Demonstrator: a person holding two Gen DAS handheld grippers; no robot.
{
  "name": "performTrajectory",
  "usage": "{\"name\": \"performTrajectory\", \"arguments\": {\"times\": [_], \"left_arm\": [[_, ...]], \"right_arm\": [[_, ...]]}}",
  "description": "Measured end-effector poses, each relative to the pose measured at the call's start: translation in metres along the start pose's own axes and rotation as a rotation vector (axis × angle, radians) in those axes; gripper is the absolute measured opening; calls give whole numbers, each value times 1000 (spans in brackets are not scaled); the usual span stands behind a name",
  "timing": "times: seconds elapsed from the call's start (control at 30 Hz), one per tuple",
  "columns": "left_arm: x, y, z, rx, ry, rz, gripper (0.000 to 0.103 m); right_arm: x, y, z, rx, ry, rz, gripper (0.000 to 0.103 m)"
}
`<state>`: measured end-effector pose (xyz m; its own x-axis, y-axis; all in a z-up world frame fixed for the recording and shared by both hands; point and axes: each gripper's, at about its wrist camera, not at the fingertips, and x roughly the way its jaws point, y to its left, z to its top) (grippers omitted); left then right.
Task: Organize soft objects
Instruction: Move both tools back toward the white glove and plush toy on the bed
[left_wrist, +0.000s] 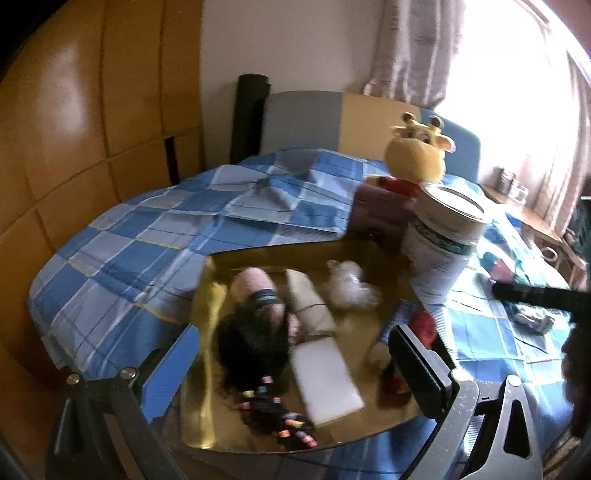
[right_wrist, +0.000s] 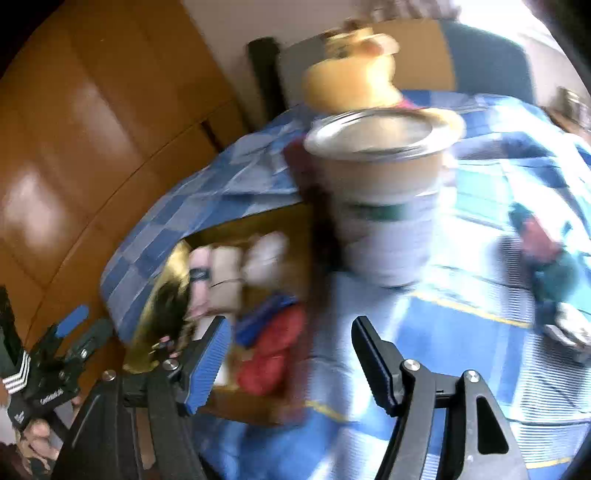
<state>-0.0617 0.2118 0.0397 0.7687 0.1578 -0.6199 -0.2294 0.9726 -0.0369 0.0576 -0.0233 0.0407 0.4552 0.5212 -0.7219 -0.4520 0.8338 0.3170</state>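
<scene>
We judge the red-and-blue plush toy (right_wrist: 271, 343) light and squashy, best pinched across its red body. It lies in the gold cardboard box (left_wrist: 210, 295) on the checked bedspread (left_wrist: 122, 243), beside a dark wig (left_wrist: 251, 343) and rolled cloths. Right gripper (right_wrist: 291, 365): jaws roughly half open, empty, above the toy. Left gripper (left_wrist: 295, 363): jaws spread wide, holding nothing, over the box.
</scene>
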Motion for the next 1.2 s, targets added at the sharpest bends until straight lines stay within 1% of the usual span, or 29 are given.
{"name": "performTrajectory", "arguments": {"times": [0.27, 0.37, 0.5, 0.57, 0.63, 0.7, 0.73, 0.8, 0.9, 1.0, 1.2], "left_arm": [[8, -40, 5, 80, 21, -75, 103], [11, -55, 7, 111, 31, -98, 103], [13, -74, 7, 151, 41, -125, 103], [15, -85, 7, 174, 46, -138, 103], [17, -98, 7, 198, 56, -158, 103], [19, -110, 7, 221, 62, -173, 103], [20, -114, 7, 228, 64, -178, 103], [24, -128, 7, 245, 76, -202, 103], [32, -147, 8, 266, 103, -231, 103], [38, -164, 7, 285, 127, -263, 103], [48, -200, 3, 325, 166, -351, 103]], "right_arm": [[-46, -93, 7, 135, -80, -187, 69], [-62, -132, 5, 214, -116, -265, 69], [-76, -177, -4, 325, -153, -349, 69], [-81, -204, -15, 400, -175, -389, 69], [-85, -225, -28, 475, -194, -409, 69], [-85, -245, -44, 566, -195, -422, 69], [-85, -257, -50, 643, -165, -420, 69], [-93, -267, -54, 708, -223, -369, 69], [-100, -273, -58, 748, -245, -360, 69], [-103, -280, -62, 796, -264, -313, 69], [-106, -290, -72, 887, -262, -301, 69]]}}
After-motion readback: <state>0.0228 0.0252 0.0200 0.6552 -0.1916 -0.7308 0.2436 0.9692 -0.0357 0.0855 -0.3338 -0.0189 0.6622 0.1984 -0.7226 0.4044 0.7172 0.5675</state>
